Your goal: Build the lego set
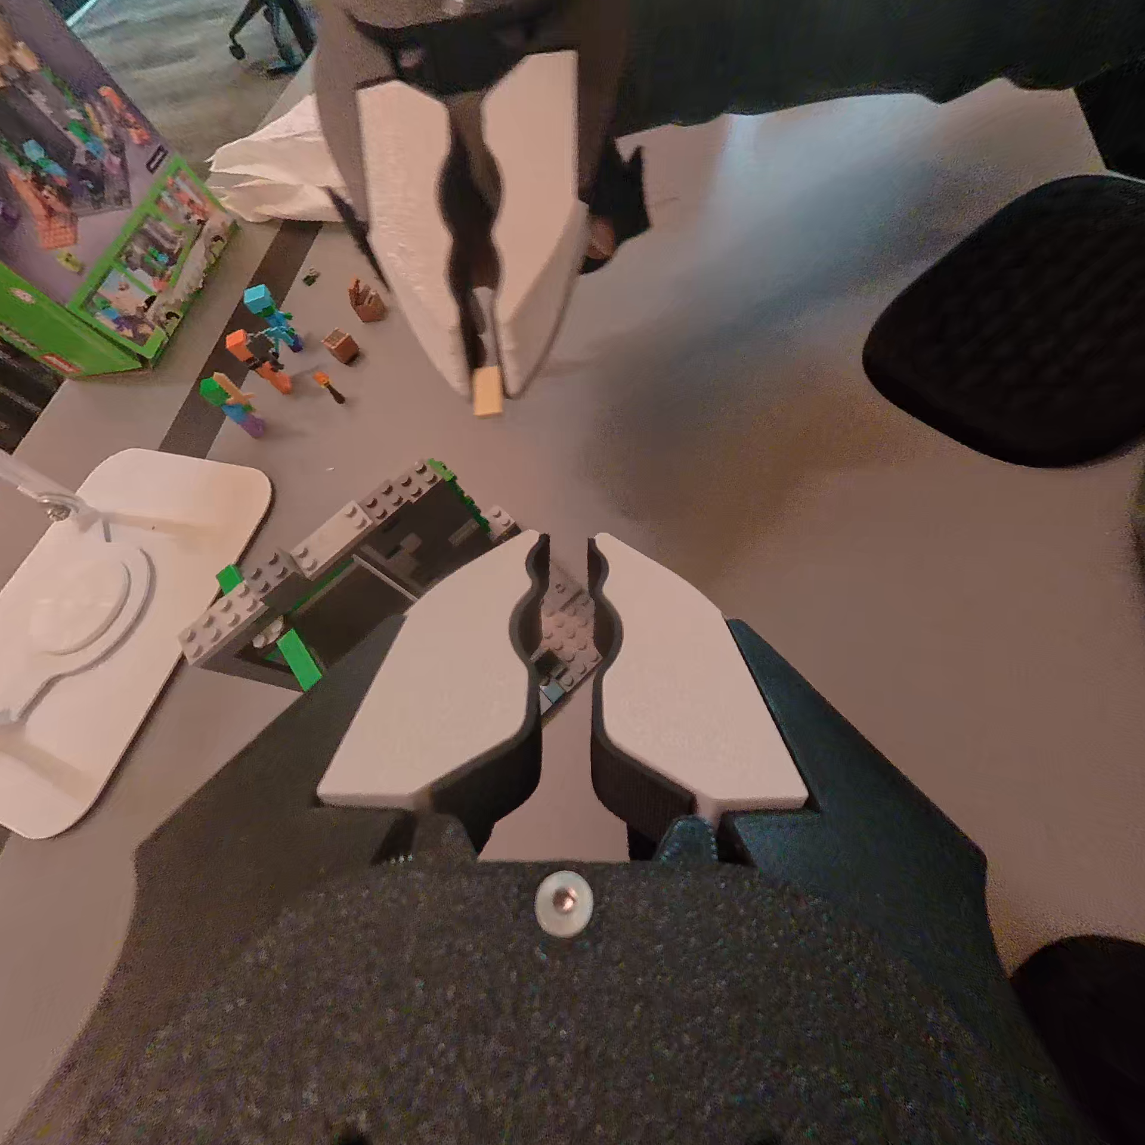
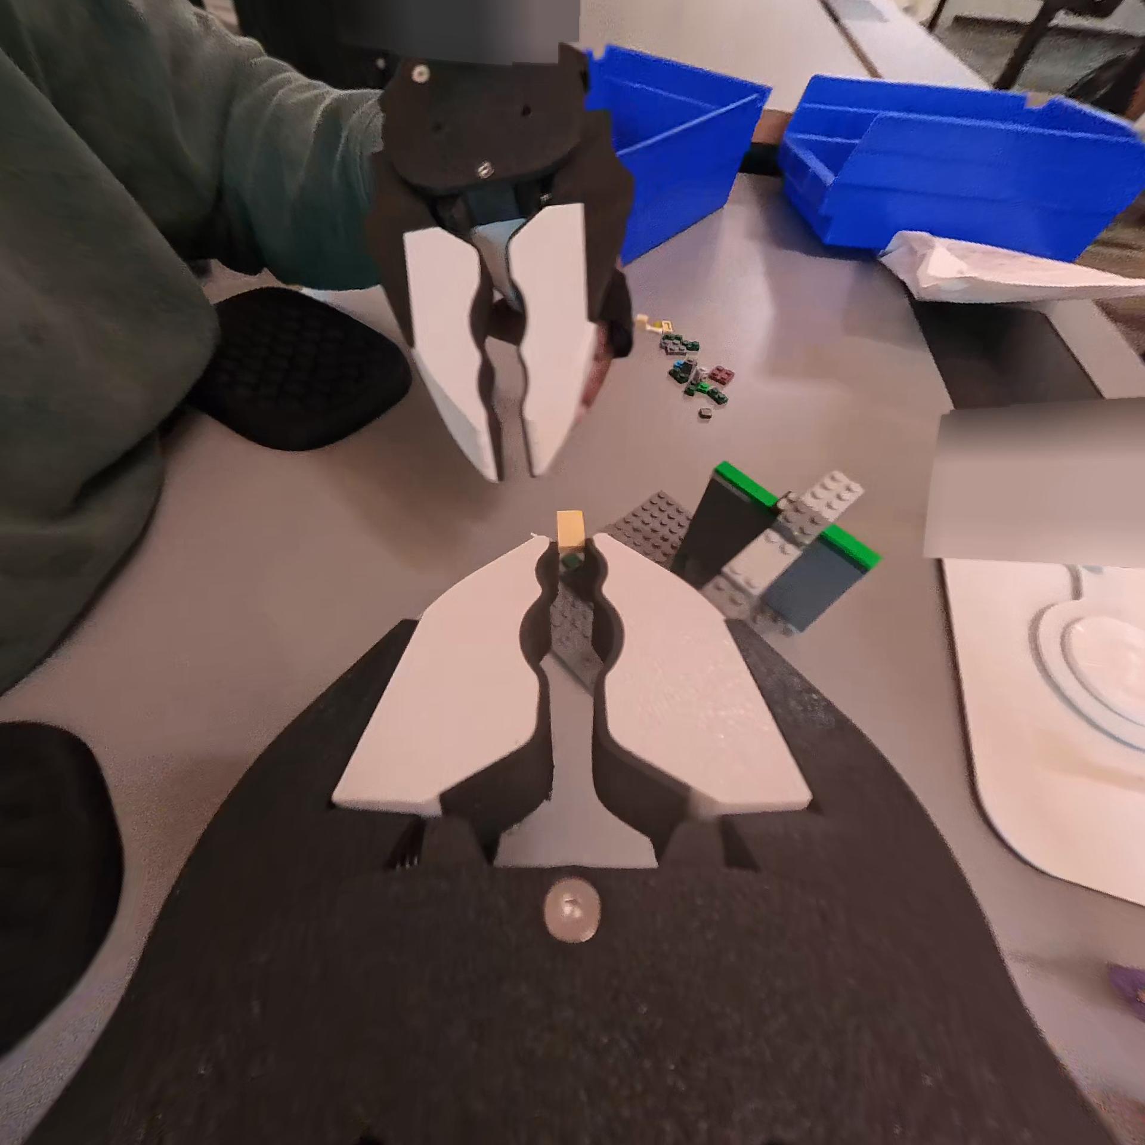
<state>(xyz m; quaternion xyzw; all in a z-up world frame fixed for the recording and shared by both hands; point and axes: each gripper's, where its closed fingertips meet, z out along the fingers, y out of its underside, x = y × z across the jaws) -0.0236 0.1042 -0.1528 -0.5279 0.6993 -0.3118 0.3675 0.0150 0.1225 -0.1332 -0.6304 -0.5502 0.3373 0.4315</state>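
My right gripper [image 2: 570, 546] is shut on a small tan brick [image 2: 570, 528] that sticks out past its tips. In the left wrist view it [image 1: 489, 378] hangs above the table with the tan brick [image 1: 487, 391] pointing down. My left gripper [image 1: 568, 545] is empty, its jaws a narrow gap apart. It hovers over the grey studded base of the half-built grey, black and green lego model [image 1: 372, 557]. In the right wrist view the left gripper [image 2: 515, 474] faces mine, left of the model [image 2: 774, 557].
Lego figures [image 1: 260, 353] and small brown parts stand beyond the model, by the set's box [image 1: 93, 248]. Loose small pieces [image 2: 694, 372] lie near two blue bins [image 2: 960, 167]. A white pad [image 1: 93, 619] lies left of the model. A black mesh pad [image 1: 1004, 322] and a white bag [image 2: 1004, 266] are nearby. About 5 cm separates my left fingertips from my right.
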